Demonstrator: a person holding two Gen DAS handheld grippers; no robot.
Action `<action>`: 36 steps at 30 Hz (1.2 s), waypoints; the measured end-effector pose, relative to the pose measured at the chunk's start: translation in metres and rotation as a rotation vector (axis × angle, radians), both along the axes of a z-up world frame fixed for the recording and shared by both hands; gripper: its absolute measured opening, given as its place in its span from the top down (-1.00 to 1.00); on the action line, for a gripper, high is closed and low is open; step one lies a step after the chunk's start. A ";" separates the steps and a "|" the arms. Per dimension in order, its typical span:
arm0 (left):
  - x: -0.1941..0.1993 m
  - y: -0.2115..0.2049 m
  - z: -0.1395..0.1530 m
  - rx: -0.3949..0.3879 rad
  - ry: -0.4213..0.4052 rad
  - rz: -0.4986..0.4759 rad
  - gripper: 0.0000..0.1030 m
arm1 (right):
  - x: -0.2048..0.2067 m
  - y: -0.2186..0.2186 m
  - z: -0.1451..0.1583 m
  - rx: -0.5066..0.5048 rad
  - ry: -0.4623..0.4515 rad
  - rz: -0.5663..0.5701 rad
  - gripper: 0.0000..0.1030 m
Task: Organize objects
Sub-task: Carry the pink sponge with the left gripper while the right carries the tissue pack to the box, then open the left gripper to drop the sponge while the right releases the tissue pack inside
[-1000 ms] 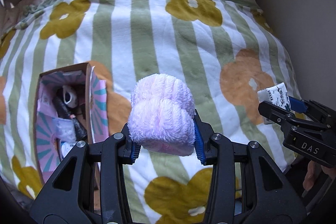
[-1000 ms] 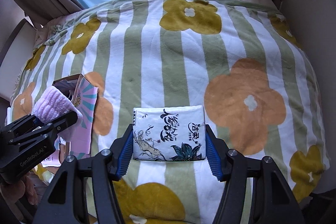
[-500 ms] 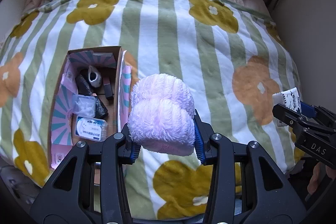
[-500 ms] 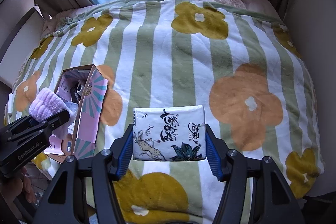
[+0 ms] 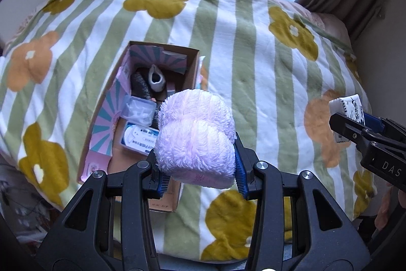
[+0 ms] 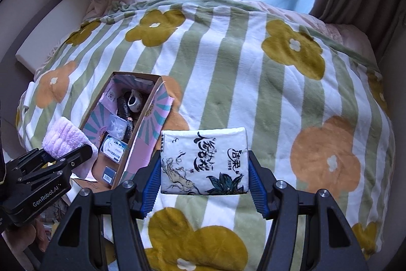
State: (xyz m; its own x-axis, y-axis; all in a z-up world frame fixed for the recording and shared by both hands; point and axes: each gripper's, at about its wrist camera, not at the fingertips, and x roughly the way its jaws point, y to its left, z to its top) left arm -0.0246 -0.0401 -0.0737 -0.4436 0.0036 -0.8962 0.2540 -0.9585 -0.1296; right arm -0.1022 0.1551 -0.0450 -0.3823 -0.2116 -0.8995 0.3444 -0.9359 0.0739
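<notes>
Curtains and a pale blue window panel close off the far end of the bed, and your work lies on the blanket (image 6: pixel 253 83), a soft quilted fleece with green and white stripes and big mustard and orange flowers, draped over the mattress to every edge

Near the blanket's left edge sits the cardboard box (image 5: pixel 187 60), a long open carton with stiff brown walls and pink-and-teal sunburst flaps folded out. It is already partly filled: a dark cylinder, a small white pouch, a clear plastic case and a white-and-blue printed packet lie in it, so part of the sorting looks done

What is left, by my reading, is what you carry. Your left gripper (image 5: pixel 198 166) is clamped on the pink towel (image 5: pixel 195 136), a plush, fuzzy roll that bulges past the blue pads, held above the box's near end. Your right gripper (image 6: pixel 204 184) is clamped on the tissue pack (image 6: pixel 203 159), a flat, soft rectangular packet in glossy printed film, held over the blanket's near edge, beside the box's right wall

Neither is in the box yet, and its near end has room
</notes>
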 end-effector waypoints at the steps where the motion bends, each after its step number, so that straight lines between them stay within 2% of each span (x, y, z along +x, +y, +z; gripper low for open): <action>1: 0.003 -0.007 -0.001 0.002 -0.003 0.023 0.27 | -0.002 -0.007 -0.001 0.000 -0.001 0.021 -0.12; 11: 0.031 -0.072 -0.027 0.028 -0.049 0.230 0.27 | -0.027 -0.097 -0.016 0.020 -0.022 0.254 -0.12; 20: 0.037 -0.112 -0.070 0.066 -0.122 0.362 0.27 | -0.056 -0.174 -0.061 0.053 -0.085 0.427 -0.12; 29: 0.018 -0.133 -0.125 0.087 -0.194 0.407 0.27 | -0.092 -0.225 -0.127 0.080 -0.164 0.489 -0.12; 32: 0.010 -0.137 -0.139 0.068 -0.203 0.413 0.27 | -0.099 -0.230 -0.147 0.087 -0.193 0.496 -0.12; 36: 0.009 -0.140 -0.154 0.090 -0.219 0.447 0.27 | -0.105 -0.233 -0.167 0.100 -0.225 0.508 -0.12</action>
State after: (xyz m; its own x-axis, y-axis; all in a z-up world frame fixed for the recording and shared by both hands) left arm -0.0160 -0.1805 -0.2276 -0.2210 -0.0621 -0.9733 0.6676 -0.7372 -0.1045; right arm -0.2068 -0.0781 -0.2118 -0.0515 -0.2288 -0.9721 0.7393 -0.6631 0.1169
